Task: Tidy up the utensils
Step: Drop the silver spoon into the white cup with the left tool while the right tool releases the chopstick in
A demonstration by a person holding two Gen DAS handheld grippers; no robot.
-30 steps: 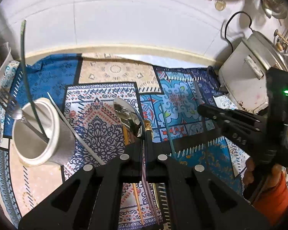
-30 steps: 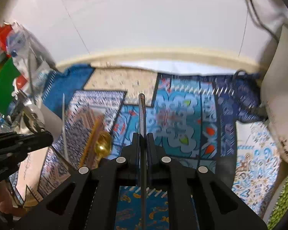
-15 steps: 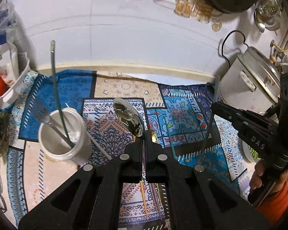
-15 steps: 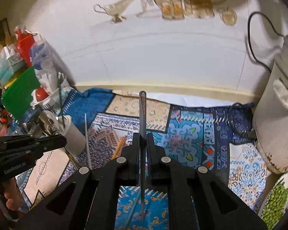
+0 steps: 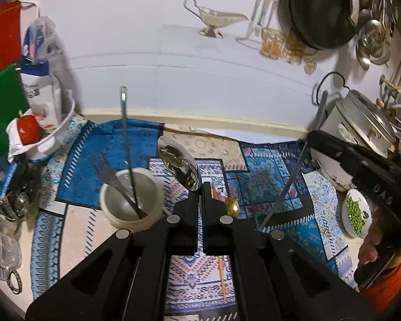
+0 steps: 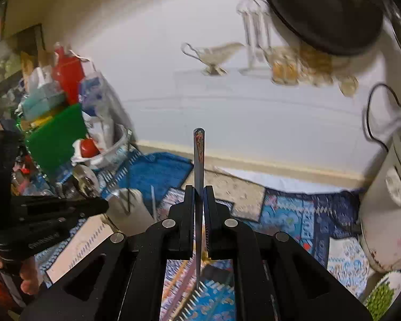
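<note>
Left gripper (image 5: 200, 187): I see its two black fingers (image 5: 192, 214) clenched on the neck of a shiny silver spoon (image 5: 179, 165); the bowl stands up just past the fingertips, tilted a little left, and the handle runs back between the pads out of my sight.

Right gripper (image 6: 199, 195): clamped on a slim flat steel utensil handle (image 6: 199, 149). Its decorated rounded end rises straight above the fingertips; the rest passes down through the narrow gap between the fingers (image 6: 187, 214) and comes out below them. In the left wrist view I see the same piece as a thin slanted rod (image 5: 288, 184), held clear above the mat. I cannot tell what kind of utensil it is.

White ceramic holder cup (image 5: 131, 198): my landmark, standing on the patterned blue mat (image 5: 115, 155). It sits just left of the left fingertips and below the spoon bowl, apart from it.

Inside the cup: a dark metal fork (image 5: 107, 171), tines up and leaning left, and a long thin handle (image 5: 125, 133) standing nearly upright.

On the mat right of the cup: a small gold spoon (image 5: 232, 206) with a thin wooden-coloured handle, lying just beside the left gripper's right finger.

Right of the cup, far side: my other hand (image 5: 371, 246) around the right gripper's grip.
</note>
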